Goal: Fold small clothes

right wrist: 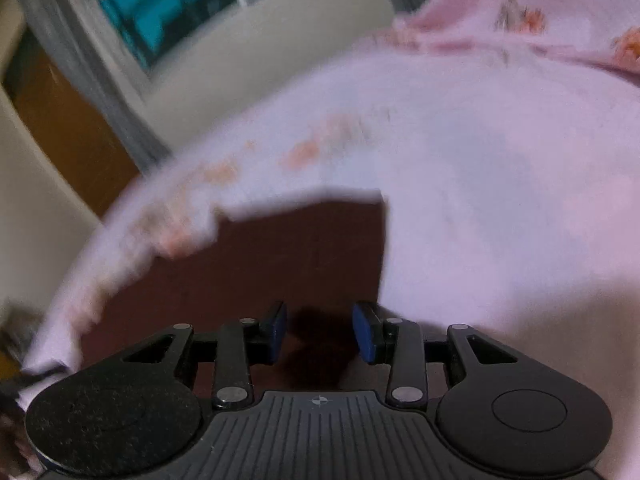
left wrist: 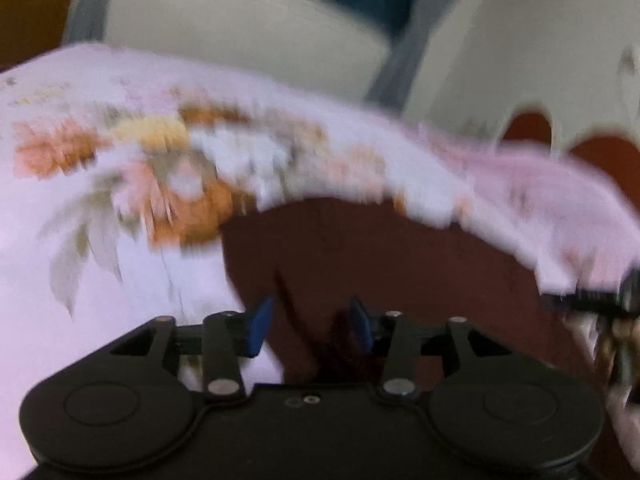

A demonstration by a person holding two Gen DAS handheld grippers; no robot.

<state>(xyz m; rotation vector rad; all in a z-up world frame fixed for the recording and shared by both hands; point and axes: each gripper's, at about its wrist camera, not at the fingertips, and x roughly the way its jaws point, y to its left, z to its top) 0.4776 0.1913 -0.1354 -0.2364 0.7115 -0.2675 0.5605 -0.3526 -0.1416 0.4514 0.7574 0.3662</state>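
A small pale pink garment (left wrist: 100, 184) with an orange and yellow flower print lies on a dark red-brown surface (left wrist: 380, 264). It fills the left and upper part of the left wrist view, blurred by motion. My left gripper (left wrist: 312, 324) is open and empty, its blue pads over the bare surface just right of the cloth's edge. In the right wrist view the same garment (right wrist: 480, 184) arcs over the top and right. My right gripper (right wrist: 320, 330) is open and empty above the bare surface (right wrist: 288, 256), the cloth's edge touching its right side.
Cream walls (left wrist: 248, 28) and a window with grey curtains (right wrist: 160, 8) stand behind. A brown wooden panel (right wrist: 68, 120) is at the left in the right wrist view. The other gripper's black tip (left wrist: 592, 300) shows at the right edge of the left wrist view.
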